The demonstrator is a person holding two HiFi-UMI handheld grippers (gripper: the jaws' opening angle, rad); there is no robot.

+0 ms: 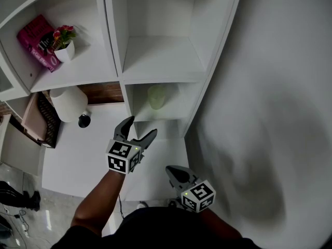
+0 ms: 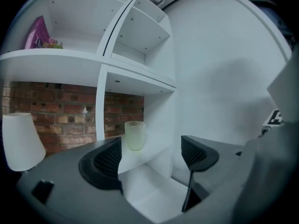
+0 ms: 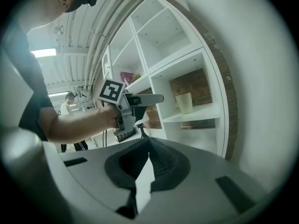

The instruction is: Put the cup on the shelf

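Note:
A pale green ribbed cup (image 1: 156,96) stands upright on the lower right shelf (image 1: 174,108) of a white shelf unit. My left gripper (image 1: 136,128) hovers just in front of that compartment, open, with nothing between its fingers. In the left gripper view the cup (image 2: 134,135) stands beyond the jaws, apart from them; the left gripper (image 2: 152,155) is empty. My right gripper (image 1: 176,174) hangs lower and nearer to me, shut on nothing. The right gripper view shows its closed jaws (image 3: 148,148), the cup (image 3: 184,102) on the shelf and the left gripper (image 3: 140,99) held out sideways.
A pink book (image 1: 37,41) and a small flower pot (image 1: 64,44) sit in the upper left compartment. A white lamp (image 1: 69,104) stands on the low counter at the left. A white wall (image 1: 270,113) bounds the shelf unit on the right. Brick (image 2: 56,111) backs the lower shelves.

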